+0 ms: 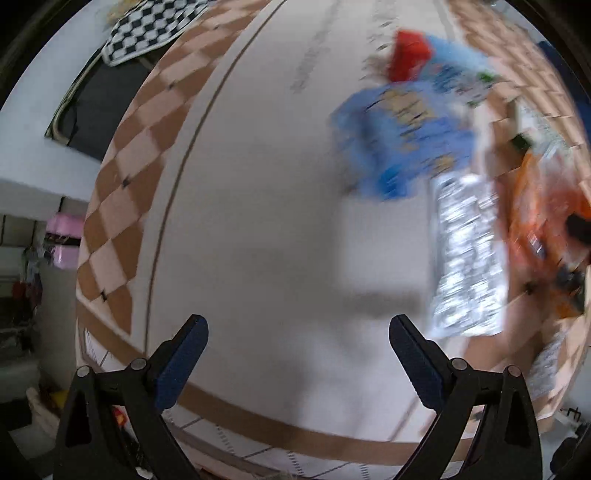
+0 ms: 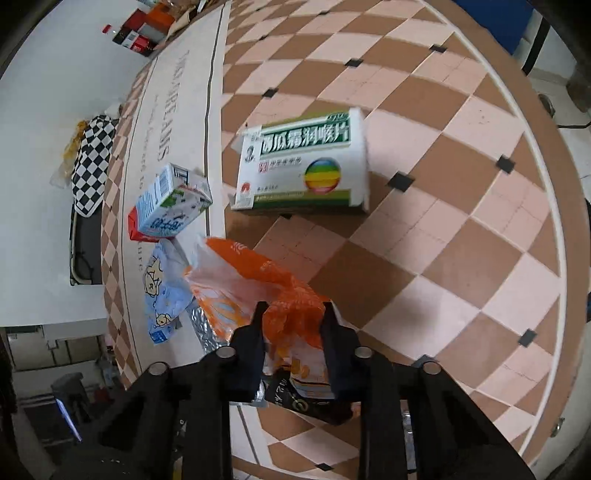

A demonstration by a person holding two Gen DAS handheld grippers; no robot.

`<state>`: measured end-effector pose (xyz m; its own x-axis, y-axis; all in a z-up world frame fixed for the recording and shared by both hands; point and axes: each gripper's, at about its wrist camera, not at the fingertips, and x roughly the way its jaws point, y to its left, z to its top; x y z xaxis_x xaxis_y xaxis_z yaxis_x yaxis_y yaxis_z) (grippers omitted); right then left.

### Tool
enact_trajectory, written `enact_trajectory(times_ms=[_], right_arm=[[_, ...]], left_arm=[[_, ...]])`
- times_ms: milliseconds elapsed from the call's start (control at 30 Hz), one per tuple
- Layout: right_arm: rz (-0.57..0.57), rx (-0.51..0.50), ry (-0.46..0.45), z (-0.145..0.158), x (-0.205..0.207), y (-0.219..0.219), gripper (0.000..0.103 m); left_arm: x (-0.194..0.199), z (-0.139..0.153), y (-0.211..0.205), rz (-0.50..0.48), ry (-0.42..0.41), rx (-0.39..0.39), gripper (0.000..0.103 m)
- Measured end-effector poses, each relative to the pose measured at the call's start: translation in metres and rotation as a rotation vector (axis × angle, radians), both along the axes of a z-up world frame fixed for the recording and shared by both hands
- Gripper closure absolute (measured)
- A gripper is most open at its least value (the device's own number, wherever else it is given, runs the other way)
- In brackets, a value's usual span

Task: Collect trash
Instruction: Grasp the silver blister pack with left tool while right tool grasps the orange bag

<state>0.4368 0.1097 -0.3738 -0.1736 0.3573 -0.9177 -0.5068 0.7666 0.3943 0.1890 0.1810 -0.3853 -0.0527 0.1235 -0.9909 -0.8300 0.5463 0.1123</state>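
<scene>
My right gripper is shut on a crumpled orange snack bag, its pads pressing on both sides. Left of the bag lie a blue cartoon wrapper and a silver foil wrapper. Beyond them a blue-white milk carton leans on a small red box. A white-and-green medicine box lies farther out. My left gripper hangs open over the bare white runner, pointing down. In its blurred view the blue wrapper, foil wrapper and orange bag are to the right.
The table wears a brown-and-pink checked cloth with a white lettered runner. A black-and-white checkered cloth lies past the table's left edge. Several small boxes stand at the far end.
</scene>
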Motion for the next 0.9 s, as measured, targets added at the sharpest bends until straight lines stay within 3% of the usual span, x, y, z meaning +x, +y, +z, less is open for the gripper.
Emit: enact_trajectory(times_ms=[67,233,367,433,600,667,900], right_arm=[[-0.026,0.002,-0.011,0.007,0.005,-0.012,0.079],[-0.147,-0.059,-0.074,0.019,0.036,-0.060,0.079],[-0.204,-0.089,-0.043,0.004,0.053,-0.076,0.079],[-0.215,-0.093,-0.037,-0.001,0.057,-0.080,0.079],[-0.222,-0.088,-0.037,-0.009,0.059,-0.084,0.079],[-0.224,-0.086,-0.034,-0.011,0.060,-0.084,0.079],[-0.188,-0.066,-0.074,0.008,0.051,-0.089,0.086]], left_arm=[[0.014,0.007,-0.003,-0.023,-0.044,-0.018,0.003],[0.049,0.003,-0.009,-0.038,-0.133,-0.148,0.003],[0.073,-0.015,-0.016,-0.071,-0.115,-0.191,0.005],[0.077,-0.023,-0.015,-0.085,-0.079,-0.176,0.018],[0.067,-0.018,-0.021,-0.091,-0.070,-0.115,0.030],[0.062,-0.012,-0.029,-0.092,-0.076,-0.108,0.042],[0.057,0.013,-0.027,-0.129,-0.077,-0.077,0.042]])
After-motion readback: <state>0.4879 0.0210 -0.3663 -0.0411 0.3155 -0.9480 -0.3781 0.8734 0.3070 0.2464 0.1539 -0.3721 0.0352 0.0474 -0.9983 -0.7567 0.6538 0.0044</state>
